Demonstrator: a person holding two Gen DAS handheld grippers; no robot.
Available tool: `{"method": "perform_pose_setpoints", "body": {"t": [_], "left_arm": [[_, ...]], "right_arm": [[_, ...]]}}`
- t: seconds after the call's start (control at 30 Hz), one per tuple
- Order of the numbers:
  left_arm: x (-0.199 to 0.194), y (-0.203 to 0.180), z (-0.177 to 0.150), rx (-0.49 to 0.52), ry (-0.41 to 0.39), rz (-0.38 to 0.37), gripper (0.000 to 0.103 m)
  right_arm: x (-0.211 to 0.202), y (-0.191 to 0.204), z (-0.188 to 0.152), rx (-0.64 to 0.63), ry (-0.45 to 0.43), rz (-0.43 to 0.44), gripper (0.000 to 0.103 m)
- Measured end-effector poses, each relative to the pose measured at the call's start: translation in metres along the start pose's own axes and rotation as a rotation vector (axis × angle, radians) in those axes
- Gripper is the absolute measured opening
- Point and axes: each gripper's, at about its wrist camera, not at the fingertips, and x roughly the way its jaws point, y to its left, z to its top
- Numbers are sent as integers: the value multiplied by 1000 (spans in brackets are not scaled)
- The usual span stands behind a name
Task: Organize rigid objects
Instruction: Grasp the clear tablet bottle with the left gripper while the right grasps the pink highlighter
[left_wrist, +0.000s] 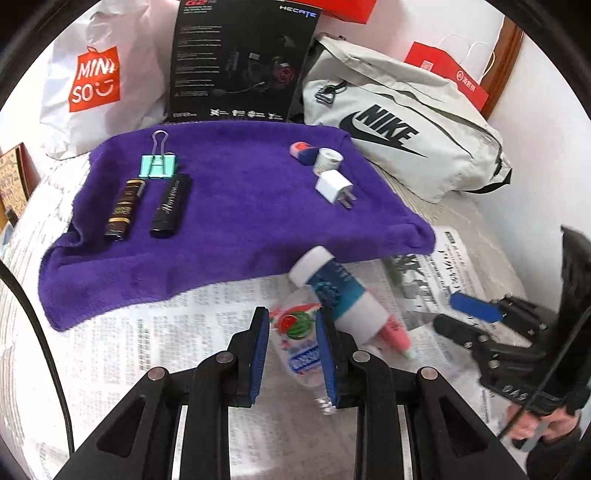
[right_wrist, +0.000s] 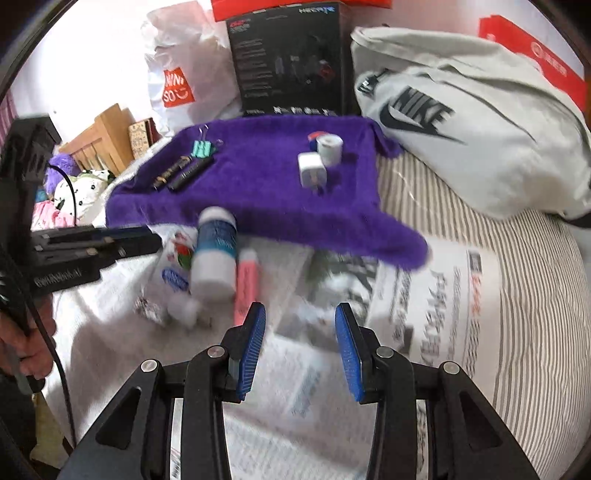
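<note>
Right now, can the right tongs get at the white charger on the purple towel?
Probably yes. The white charger lies uncovered on the purple towel, ahead of the right tongs, which stand open and empty. Only a small white roll sits close behind it.

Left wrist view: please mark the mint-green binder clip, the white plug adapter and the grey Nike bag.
Mint-green metal binder clip (left_wrist: 158, 165), left wrist view, on its green body.
White square plug adapter (left_wrist: 331, 185), left wrist view, on its white top face.
Grey fabric Nike bag (left_wrist: 388, 129), left wrist view, on the black logo.
</note>
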Motion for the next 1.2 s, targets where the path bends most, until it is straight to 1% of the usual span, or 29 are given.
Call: {"method": "perform_pose_setpoints", "body": {"t": [0.1,0.13,0.23,0.37,0.47,0.53,0.6,0.7,0.93,1.07,1.13,1.2], "left_arm": [[-1,-8,0,6,4,-13,25],[3,-12,-1,18,15,-4,25],[9,-19,-3,53,27,65,25],[11,-17,-4,42,31,69,30],[16,-22,-3,49,36,98,34],[20,-25,-4,73,42,128,37],[21,-25,-5,73,47,129,38],[19,-22,-7,62,57,124,38],[25,-25,-7,92,89,156,42],[24,-25,-10,116,102,171,42],[20,-20,-12,122,117,174,42],[15,-13,-14,129,123,193,42]], "right_arm": [[2,-5,-8,30,-8,-5,40],[3,-8,-11,49,-6,-4,40],[7,-12,-17,92,-6,3,40],[2,-12,-18,112,-19,20,40],[-2,-10,-17,123,-33,38,40],[-4,-7,-16,130,-38,50,40],[-6,-4,-14,130,-46,57,40],[-7,0,-13,120,-37,68,40],[-4,7,-8,87,9,107,40],[6,17,-2,30,40,109,40],[10,23,0,-9,47,104,40],[15,25,1,-26,56,102,40]]}}
